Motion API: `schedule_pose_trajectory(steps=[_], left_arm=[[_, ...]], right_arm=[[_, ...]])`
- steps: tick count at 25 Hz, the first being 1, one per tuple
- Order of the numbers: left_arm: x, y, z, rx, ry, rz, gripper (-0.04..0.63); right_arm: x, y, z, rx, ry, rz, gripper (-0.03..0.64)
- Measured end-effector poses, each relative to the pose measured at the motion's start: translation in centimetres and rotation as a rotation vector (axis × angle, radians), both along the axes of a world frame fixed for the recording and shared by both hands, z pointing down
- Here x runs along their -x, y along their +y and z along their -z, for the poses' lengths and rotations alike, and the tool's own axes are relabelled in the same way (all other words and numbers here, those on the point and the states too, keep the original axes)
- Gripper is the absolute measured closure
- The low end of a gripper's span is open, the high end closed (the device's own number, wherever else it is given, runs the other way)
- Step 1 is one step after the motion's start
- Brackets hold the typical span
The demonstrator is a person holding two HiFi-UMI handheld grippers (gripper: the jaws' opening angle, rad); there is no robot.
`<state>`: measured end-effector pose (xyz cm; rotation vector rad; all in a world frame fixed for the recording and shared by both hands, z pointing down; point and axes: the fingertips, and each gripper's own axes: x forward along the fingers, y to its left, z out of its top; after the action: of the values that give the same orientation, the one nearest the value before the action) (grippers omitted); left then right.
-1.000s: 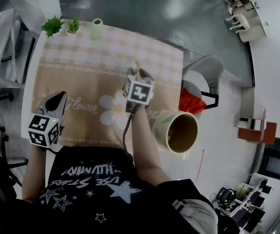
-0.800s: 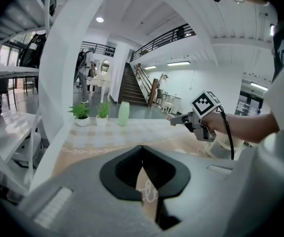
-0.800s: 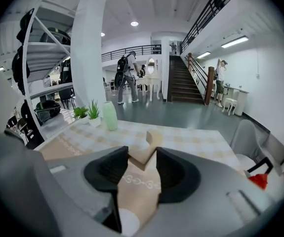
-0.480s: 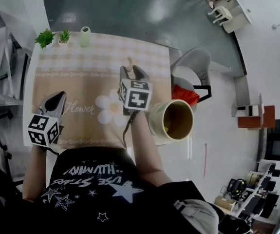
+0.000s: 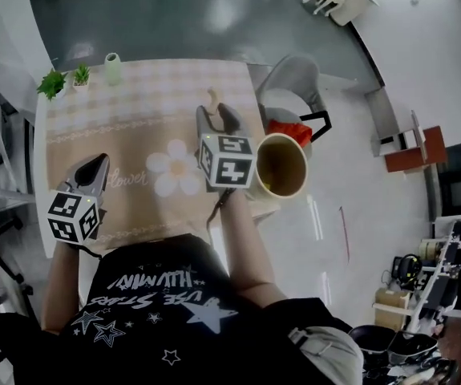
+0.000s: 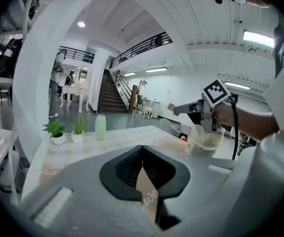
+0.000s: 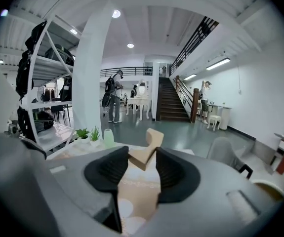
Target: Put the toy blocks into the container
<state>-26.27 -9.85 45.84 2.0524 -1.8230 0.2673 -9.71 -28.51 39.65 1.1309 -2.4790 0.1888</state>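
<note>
You're clamping the right gripper [image 5: 216,112] on a tan wooden block [image 5: 212,97]. The right gripper view is showing both pads pressing on its lower part, so the jaws are sitting partway apart around it. The block is sticking out past the tips, with its long axis running roughly along the jaws and away from you. Its notched end is tilting up and to the right.

The container [image 5: 293,163] is sitting at the table [image 5: 134,111] edge. The block is hanging over the table to the container's left, on its far side from you. The right gripper's marker cube is just beside the container's left rim. My read is that the coming move is taking the tips right and back toward you until the block is over the mouth. Only then should you be letting go. The mouth is looking wide enough for the block's long axis, so turning it probably isn't needed.

The left gripper [image 5: 98,165] is parking well left of the container, across the table, with its jaws together on nothing. The right is far nearer, so it's doing this one. Something yellowish is lying inside the container, but I can't tell what.
</note>
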Motion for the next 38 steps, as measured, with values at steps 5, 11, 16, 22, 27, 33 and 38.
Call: schedule_pose_trajectory(steps=[5,11,16,22,27,33,38], left_arm=[[-1.8,-0.3,0.6,-0.015,-0.001,-0.098,0.586],[-5.2,-1.4,1.1,-0.027,0.005,-0.253,0.585],[-8.5,-2.1,2.0,-0.049,0.001,-0.343,0.585],[-11.7,-3.3,2.2,-0.051,0.008,-0.382,0.585],[-14.7,-4.5,1.9,-0.048,0.004,-0.420,0.586],[-17.1,-5.5,2.1,-0.045,-0.010,-0.444,0.584],[-18.2,-5.9,1.9,-0.039,-0.011,-0.442,0.586]], right_arm=[[-3.9,1.9,1.7,-0.035,-0.009,-0.096,0.440],[-9.6,4.0,2.7,-0.063,0.007,-0.238,0.442],[-14.1,5.5,3.1,-0.071,0.026,-0.331,0.442],[-18.8,5.6,1.6,-0.037,0.072,-0.387,0.442],[-21.6,5.1,0.4,-0.010,0.078,-0.410,0.443],[-23.1,5.0,-0.7,0.015,0.065,-0.402,0.445],[-23.0,4.6,-0.6,-0.003,0.046,-0.362,0.413]])
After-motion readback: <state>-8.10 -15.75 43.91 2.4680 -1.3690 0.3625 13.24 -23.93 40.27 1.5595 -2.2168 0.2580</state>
